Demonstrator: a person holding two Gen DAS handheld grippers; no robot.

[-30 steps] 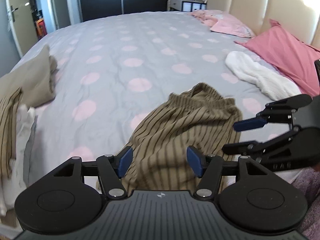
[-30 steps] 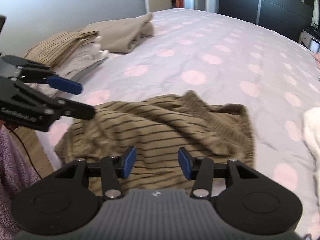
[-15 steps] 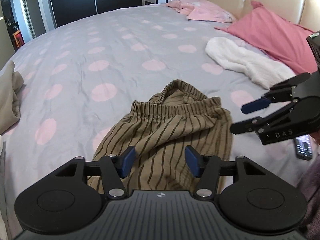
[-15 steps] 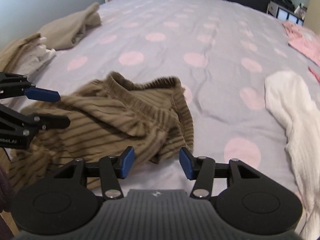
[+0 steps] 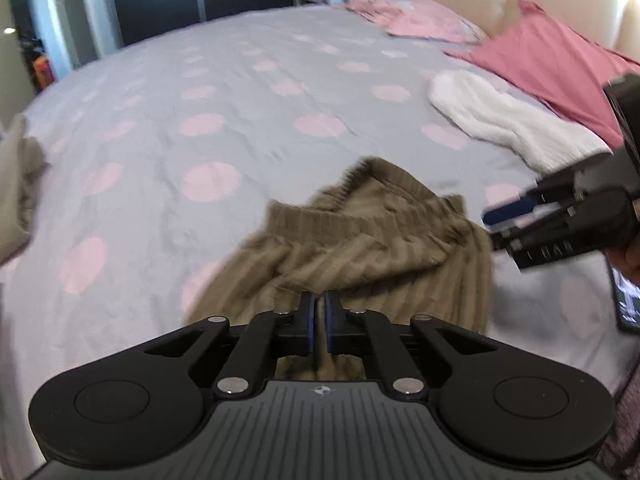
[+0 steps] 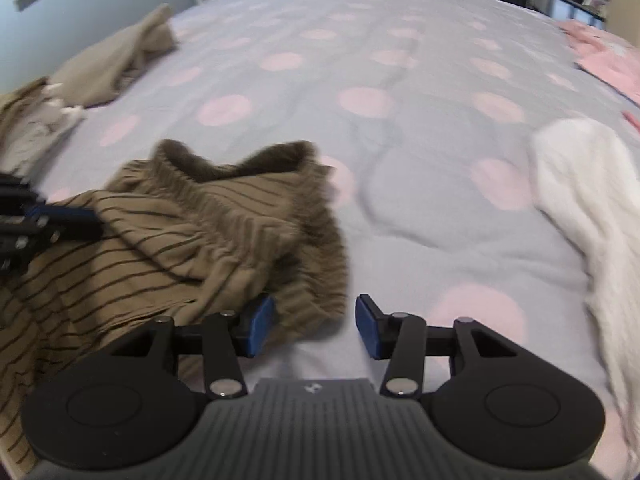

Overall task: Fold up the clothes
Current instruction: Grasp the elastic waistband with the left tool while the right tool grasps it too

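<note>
No legible text; lettering on right claw (image 5: 516, 224) blurred.

A big grey bed cover (image 5: 248, 92) with pink dots lies past the fingers. Far off to the right – a red pillow (image 5: 560, 64) and a pink pillow (image 5: 432, 26). A phone (image 5: 626, 300) lies right of the fingers.

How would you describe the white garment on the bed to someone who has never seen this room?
On the grey bedspread with pink dots, look toward the pink pillow. Beside it lies the white garment: long, fluffy, plain, unlike the brown striped garment.
</note>
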